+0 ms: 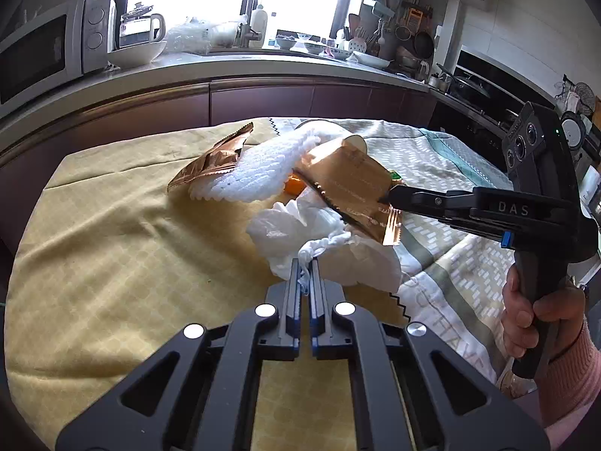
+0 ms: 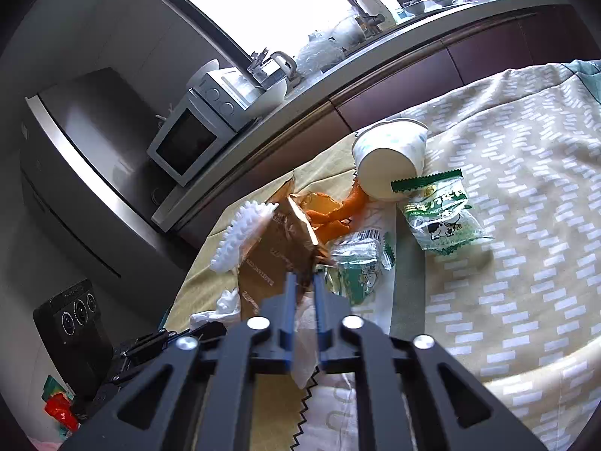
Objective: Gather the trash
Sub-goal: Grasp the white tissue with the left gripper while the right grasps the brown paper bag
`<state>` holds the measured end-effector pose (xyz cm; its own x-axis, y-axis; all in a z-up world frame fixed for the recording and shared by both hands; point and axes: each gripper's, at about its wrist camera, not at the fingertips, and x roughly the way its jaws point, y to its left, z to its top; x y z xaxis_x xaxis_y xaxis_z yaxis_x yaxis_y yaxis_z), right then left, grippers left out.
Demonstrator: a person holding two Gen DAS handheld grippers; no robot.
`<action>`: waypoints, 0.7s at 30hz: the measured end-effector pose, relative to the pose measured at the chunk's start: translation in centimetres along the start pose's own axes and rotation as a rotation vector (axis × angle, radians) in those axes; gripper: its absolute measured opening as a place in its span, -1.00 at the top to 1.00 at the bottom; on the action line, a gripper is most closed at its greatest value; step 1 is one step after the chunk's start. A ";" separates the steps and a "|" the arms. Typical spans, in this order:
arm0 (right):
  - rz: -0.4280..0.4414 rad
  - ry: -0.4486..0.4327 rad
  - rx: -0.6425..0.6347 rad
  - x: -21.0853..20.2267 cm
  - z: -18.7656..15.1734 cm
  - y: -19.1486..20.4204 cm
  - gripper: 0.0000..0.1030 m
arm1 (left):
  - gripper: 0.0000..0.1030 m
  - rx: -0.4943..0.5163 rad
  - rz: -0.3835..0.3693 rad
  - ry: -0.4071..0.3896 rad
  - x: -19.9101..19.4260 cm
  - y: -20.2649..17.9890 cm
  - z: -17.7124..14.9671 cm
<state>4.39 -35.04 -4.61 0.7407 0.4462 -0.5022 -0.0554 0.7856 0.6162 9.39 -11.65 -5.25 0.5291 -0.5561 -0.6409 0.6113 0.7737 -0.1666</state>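
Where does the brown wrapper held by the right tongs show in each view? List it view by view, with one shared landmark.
Left wrist: brown wrapper right of centre, pinched at its right edge by the right tongs reaching in from the right.
Right wrist: brown wrapper at centre, just ahead of the right tongs, which are shut on its corner.
Shared landmark: microwave on the counter, left of centre in both.
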 end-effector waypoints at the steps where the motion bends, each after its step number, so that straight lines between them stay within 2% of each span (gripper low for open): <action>1: 0.005 -0.010 -0.002 -0.4 0.1 0.1 0.94 | 0.93 0.001 -0.008 -0.012 -0.4 0.0 0.0; 13: 0.031 -0.062 -0.018 -3.1 0.1 0.9 0.95 | 0.93 -0.034 -0.020 -0.078 -5.5 1.2 -1.4; 21: 0.000 -0.095 -0.027 -4.8 0.2 1.2 0.95 | 0.93 -0.051 -0.010 -0.108 -8.2 2.3 -2.3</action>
<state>0.90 -36.33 -1.35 0.8006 0.4048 -0.4419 -0.0725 0.7973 0.5992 5.10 -4.58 -2.07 0.5847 -0.5914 -0.5554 0.5878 0.7806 -0.2124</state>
